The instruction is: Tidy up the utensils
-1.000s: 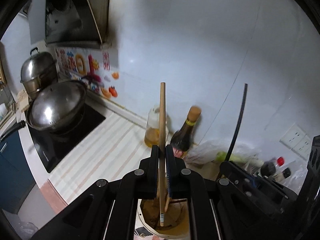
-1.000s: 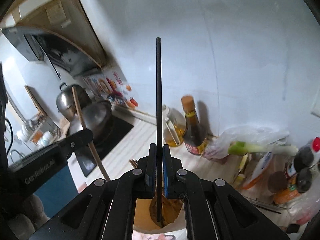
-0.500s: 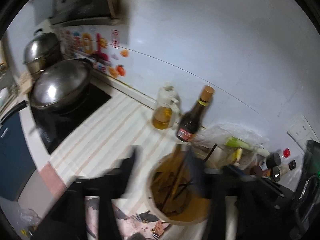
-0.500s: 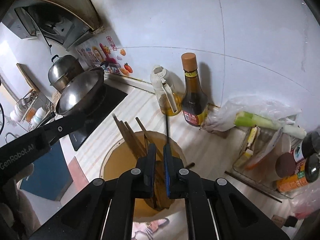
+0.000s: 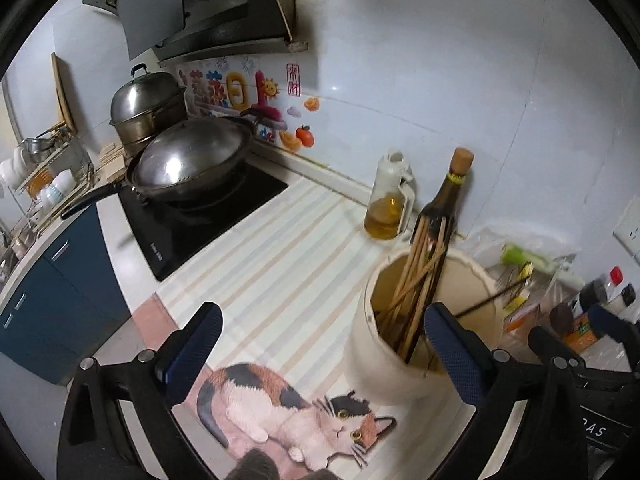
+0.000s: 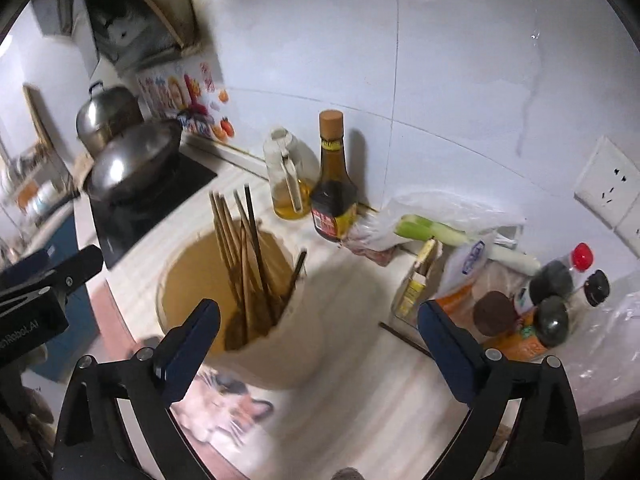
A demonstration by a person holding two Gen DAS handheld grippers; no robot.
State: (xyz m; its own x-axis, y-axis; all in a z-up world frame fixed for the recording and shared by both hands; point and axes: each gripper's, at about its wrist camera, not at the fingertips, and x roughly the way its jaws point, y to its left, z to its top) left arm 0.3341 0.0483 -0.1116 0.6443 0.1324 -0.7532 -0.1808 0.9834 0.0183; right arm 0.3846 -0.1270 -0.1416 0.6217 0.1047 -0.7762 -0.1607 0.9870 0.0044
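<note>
A white-tiled kitchen wall backs a striped counter with a cat picture printed on its near edge, lower centre of the left wrist view. At upper left sits a black hob carrying a lidded wok, with a steel steamer pot behind it under the extractor hood.

The cream holder stands on the counter at lower right of the left wrist view, above the cat print. The chopsticks, mostly wooden with a few dark ones, stand bunched inside it, leaning toward its far rim; one thin dark stick pokes out to the right over the rim.

The left gripper has its jaws spread wide and opening, nothing between the pads; its right pad sits in front of the holder's right side. In the right wrist view the right gripper is likewise spread wide and opening, gripping nothing, with the holder's near wall seen between its fingers.

Behind the holder stand an oil jug and, just right of it, a dark sauce bottle. To their right, a leek lies on a plastic bag near the wall. Spice jars crowd the right edge, below a wall socket. One loose chopstick lies on the counter right of the holder.
</note>
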